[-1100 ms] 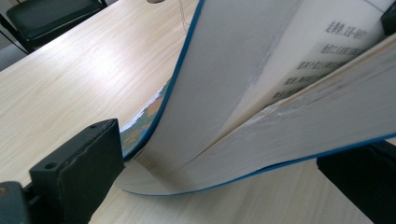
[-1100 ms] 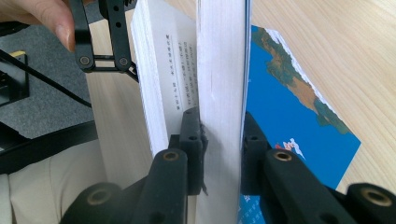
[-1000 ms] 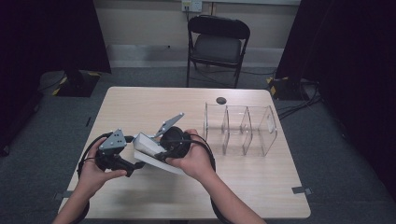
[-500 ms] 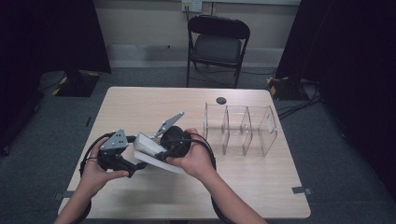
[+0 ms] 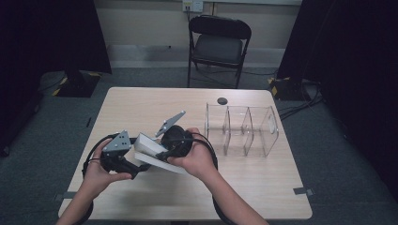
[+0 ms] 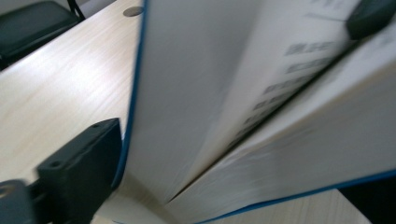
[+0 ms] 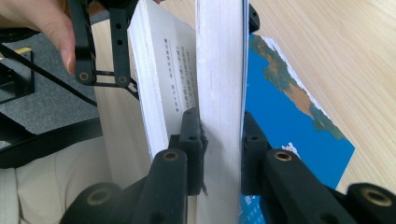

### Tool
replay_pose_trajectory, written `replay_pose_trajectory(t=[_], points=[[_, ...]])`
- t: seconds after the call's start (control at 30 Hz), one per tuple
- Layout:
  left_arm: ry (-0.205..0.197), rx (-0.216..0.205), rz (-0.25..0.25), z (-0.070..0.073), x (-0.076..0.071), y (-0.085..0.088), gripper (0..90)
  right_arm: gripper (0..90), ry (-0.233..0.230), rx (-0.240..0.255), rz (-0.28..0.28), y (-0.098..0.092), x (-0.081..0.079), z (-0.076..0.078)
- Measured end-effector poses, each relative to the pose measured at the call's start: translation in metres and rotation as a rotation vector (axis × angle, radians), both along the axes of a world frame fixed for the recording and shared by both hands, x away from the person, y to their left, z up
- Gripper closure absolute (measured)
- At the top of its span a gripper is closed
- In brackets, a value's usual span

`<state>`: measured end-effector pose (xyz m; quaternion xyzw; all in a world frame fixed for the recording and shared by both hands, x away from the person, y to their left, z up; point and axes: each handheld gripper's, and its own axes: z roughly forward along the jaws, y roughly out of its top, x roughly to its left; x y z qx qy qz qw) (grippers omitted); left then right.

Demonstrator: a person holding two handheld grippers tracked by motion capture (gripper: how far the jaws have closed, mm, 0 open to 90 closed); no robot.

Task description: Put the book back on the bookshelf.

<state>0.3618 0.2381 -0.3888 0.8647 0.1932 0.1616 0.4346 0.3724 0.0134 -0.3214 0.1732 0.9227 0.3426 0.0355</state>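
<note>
The only change I can read over the last second is at the left gripper [image 5: 138,166], low and left of centre in the high view. Its jaws have just been closing in a little from their widest. The open book [image 5: 151,151] runs between them, with one jaw right against the blue cover edge in the left gripper view. I cannot tell whether the pads actually press yet.

The book itself hangs where it did a second ago, just above the near half of the table, lower centre of the frame. The right gripper [image 7: 219,135] is clamped on a thick block of its pages, with the cover falling away to one side. My judgement is that this is a second grip being taken, so the book can be spread or handed across.

Around it are grey carpet [image 5: 328,154] and black curtains [image 5: 47,37]. The pale wooden table [image 5: 155,105] fills mid-frame, with a folding chair [image 5: 218,47] at top centre. A clear three-bay divider [image 5: 241,129] stands right of centre, and a small dark disc [image 5: 222,101] sits just above it.
</note>
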Motion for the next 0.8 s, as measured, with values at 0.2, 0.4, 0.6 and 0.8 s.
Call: replay_pose_trajectory(t=[0.2, 0.4, 0.6, 0.8], points=[[-0.026, 0.020, -0.037, 0.006, -0.003, -0.002, 16.1, 76.6, -0.006, -0.012, 0.016, 0.001, 0.002, 0.003], [-0.027, -0.015, -0.062, 0.016, -0.008, 0.001, 23.3, 76.6, 0.010, 0.003, 0.039, -0.005, 0.003, 0.013], [-0.014, -0.013, -0.060, 0.017, -0.008, 0.001, 25.1, 76.5, 0.005, -0.015, 0.055, -0.004, 0.005, 0.017], [-0.041, 0.029, -0.044, 0.010, -0.007, -0.008, 16.5, 76.5, 0.007, -0.014, 0.058, 0.000, 0.004, 0.017]])
